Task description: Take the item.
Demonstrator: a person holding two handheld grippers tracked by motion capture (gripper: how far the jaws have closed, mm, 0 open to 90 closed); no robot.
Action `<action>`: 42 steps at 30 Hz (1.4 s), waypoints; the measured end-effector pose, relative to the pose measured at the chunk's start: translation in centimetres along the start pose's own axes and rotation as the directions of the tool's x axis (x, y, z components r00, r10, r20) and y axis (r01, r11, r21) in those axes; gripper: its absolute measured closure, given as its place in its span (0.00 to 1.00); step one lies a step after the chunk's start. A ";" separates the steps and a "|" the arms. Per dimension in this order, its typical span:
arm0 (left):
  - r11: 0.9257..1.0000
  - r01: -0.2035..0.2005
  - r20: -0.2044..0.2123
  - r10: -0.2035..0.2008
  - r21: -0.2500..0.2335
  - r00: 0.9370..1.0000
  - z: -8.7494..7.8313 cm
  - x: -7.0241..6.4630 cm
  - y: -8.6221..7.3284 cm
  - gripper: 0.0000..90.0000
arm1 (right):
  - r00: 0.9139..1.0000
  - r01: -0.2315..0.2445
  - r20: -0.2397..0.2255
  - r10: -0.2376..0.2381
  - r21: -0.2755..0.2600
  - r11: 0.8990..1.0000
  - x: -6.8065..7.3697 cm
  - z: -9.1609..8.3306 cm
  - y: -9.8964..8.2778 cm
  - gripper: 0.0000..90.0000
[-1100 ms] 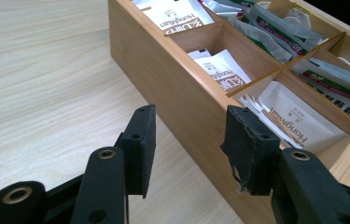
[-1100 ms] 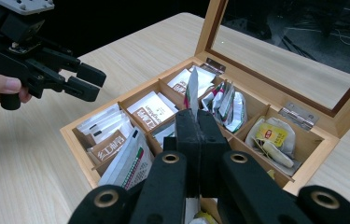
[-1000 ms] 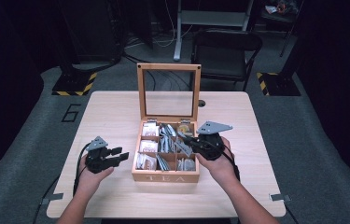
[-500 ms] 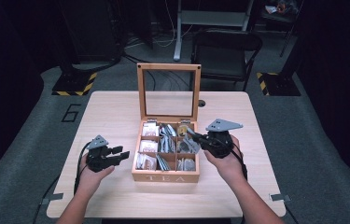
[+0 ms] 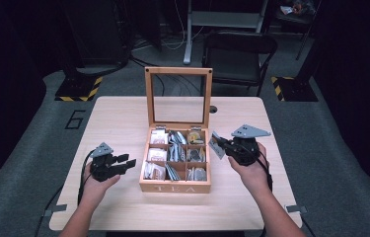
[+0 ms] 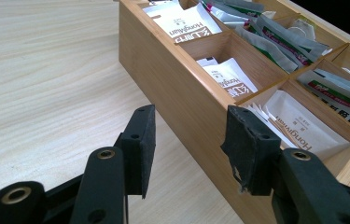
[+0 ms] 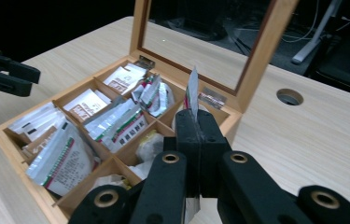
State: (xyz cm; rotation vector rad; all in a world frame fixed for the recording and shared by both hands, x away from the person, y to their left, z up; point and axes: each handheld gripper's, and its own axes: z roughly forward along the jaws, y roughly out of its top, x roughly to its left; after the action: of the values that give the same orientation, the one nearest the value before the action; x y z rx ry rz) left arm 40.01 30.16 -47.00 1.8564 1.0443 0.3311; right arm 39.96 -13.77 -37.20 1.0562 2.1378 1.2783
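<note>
right claw (image 7: 195,122) on one sachet (image 7: 192,93)

One tea box (image 5: 174,186), nine compartments

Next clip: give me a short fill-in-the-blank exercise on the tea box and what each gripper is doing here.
1. The right gripper is shut on a tea ____, held edge-up.
2. The wooden tea box has its glass lid standing ____.
3. The left gripper has its jaws ____, holding nothing.
4. The word on the box's front wall is ____.

Missing words: packet; open; open; TEA
</note>
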 end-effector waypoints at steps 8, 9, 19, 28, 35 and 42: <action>1.000 0.002 -0.002 -0.002 0.002 1.000 -0.1 -0.1 0.1 0.58 | 0.999 -0.033 0.031 0.032 0.014 0.999 -1.4 -0.2 -1.3 1.00; 1.000 0.001 -0.001 -0.001 0.003 1.000 0.0 -0.1 0.2 0.58 | 0.999 -0.033 0.034 0.032 0.016 0.999 -1.5 -0.2 -1.5 1.00; 1.000 0.020 -0.007 -0.020 0.000 1.000 -0.1 0.1 0.2 0.57 | 0.993 -0.055 0.102 0.051 0.042 0.998 -2.5 0.4 -4.3 1.00; 1.000 0.020 -0.011 -0.020 0.005 1.000 -0.1 0.2 0.1 0.57 | 0.988 -0.089 0.129 0.081 0.061 0.994 -3.1 1.4 -6.7 1.00; 1.000 0.021 -0.014 -0.021 -0.002 1.000 -0.2 0.2 0.2 0.57 | 0.985 -0.087 0.158 0.074 0.075 0.993 -3.5 1.8 -7.6 1.00; 1.000 0.020 -0.015 -0.020 -0.002 1.000 -0.3 0.2 0.2 0.57 | 0.979 -0.099 0.190 0.078 0.100 0.990 -4.2 1.9 -8.5 1.00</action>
State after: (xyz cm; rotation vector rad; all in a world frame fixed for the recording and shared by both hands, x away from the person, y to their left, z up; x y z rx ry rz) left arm 40.09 30.46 -46.74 1.8438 1.0714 0.3345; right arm 40.59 -18.47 -45.62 1.2763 2.0578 1.0651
